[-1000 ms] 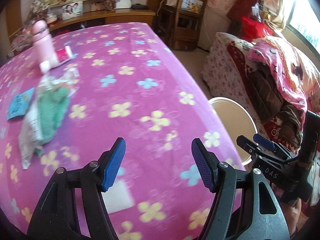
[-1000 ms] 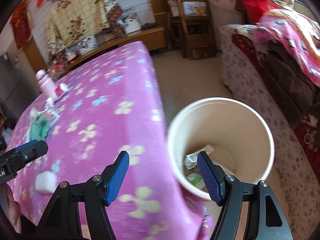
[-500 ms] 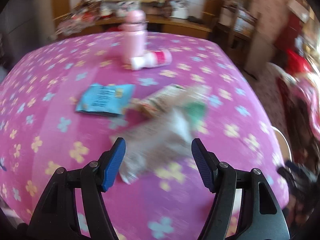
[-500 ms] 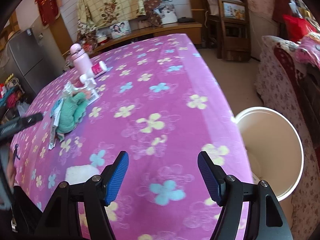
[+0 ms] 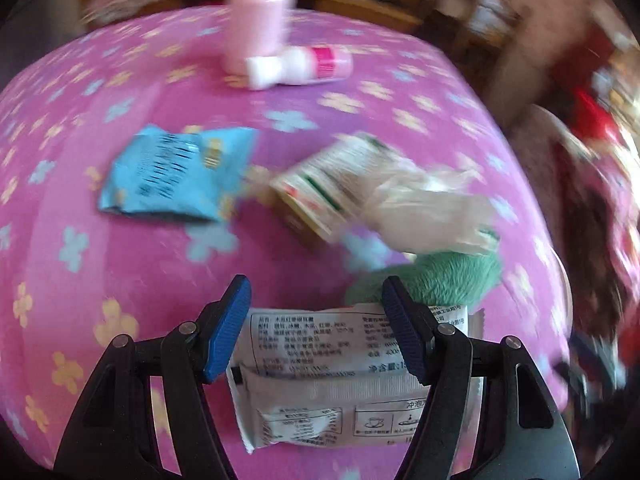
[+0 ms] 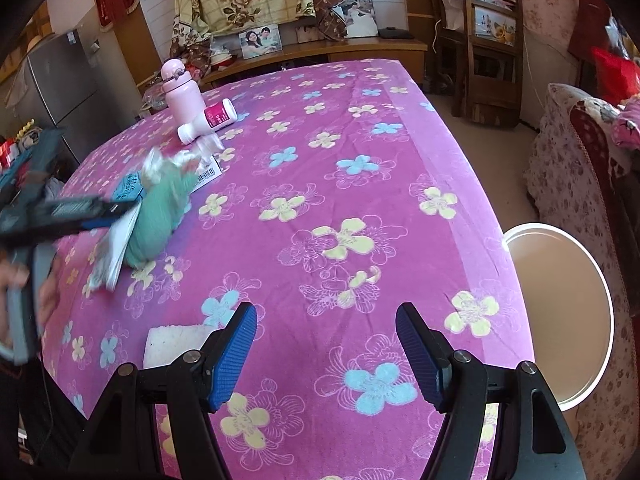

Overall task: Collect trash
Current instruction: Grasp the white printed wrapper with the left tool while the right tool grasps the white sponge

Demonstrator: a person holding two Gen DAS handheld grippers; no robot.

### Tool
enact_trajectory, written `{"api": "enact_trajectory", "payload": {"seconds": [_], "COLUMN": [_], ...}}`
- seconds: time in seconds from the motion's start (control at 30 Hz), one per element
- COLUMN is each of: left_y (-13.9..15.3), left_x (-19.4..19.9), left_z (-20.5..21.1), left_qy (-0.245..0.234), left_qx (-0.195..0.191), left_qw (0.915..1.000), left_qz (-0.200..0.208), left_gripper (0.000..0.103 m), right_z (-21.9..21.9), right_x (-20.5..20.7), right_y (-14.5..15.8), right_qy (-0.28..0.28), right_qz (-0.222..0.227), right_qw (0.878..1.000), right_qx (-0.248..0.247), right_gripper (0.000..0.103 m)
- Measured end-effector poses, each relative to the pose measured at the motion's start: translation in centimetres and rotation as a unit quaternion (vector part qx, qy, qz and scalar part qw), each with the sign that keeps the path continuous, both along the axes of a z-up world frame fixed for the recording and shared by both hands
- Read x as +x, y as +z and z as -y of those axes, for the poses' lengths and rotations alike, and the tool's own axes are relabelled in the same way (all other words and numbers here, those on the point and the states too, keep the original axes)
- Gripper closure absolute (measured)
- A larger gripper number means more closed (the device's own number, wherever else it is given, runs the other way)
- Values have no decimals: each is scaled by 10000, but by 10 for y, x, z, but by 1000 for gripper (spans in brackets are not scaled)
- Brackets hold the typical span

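In the left wrist view my left gripper (image 5: 316,300) is open, its jaws on either side of a white printed sachet (image 5: 336,376) lying flat on the pink flowered tablecloth (image 5: 120,280). Beyond it lie a green fuzzy cloth (image 5: 440,276), a clear plastic wrapper (image 5: 424,208), a small carton (image 5: 320,192) and a blue snack packet (image 5: 176,174). My right gripper (image 6: 326,336) is open and empty above the near table edge. The cream bin (image 6: 560,312) stands on the floor to the right of the table.
A pink bottle (image 6: 182,90) stands at the far left, with a white and pink bottle (image 6: 208,120) lying beside it. A white sponge-like pad (image 6: 176,344) lies near my right gripper. A chair (image 6: 488,40) and a covered sofa (image 6: 580,168) stand to the right.
My left gripper has swung left from the bin side and moved down over the trash pile, now straddling the white sachet. My right gripper has turned from the bin to the table.
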State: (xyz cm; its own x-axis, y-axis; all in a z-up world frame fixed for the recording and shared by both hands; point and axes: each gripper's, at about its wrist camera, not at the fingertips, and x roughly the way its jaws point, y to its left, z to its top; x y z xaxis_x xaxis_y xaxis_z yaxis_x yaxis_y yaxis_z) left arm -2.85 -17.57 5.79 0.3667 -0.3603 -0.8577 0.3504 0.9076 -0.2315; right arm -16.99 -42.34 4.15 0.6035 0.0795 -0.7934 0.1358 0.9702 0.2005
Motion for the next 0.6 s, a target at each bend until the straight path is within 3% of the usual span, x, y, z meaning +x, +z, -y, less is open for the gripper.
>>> {"api": "enact_trajectory", "payload": {"seconds": [0.07,0.17,0.33,0.47,0.6], "left_y": [5,-4,-13,-2,15], "left_x": [-28,-64,-91,-93,-110], "left_z": [2,3,-24,-40,-40], "left_qy": [-414,-858,-779,-548,-978], "left_qx": [-16,306,81,-149,-239], "left_qw": [9991,9955,9953,9972,9945], "left_qz": [-27,-256,-577,-495,-294], "left_gripper": [37,37,37,37,36], "right_z": [-1,-6,-18,-26,-27], "right_x": [1,4,5,3,-1], "right_y": [-2,-5,-7,-6,-4], "right_qy": [30,92,261,391,425], "right_qz": [-11,-20,-21,-21,-14], "right_qw": [10000,9999,9994,9990,9989], "right_qx": [39,106,220,192,218], "right_gripper": [33,33,33,33,32]}}
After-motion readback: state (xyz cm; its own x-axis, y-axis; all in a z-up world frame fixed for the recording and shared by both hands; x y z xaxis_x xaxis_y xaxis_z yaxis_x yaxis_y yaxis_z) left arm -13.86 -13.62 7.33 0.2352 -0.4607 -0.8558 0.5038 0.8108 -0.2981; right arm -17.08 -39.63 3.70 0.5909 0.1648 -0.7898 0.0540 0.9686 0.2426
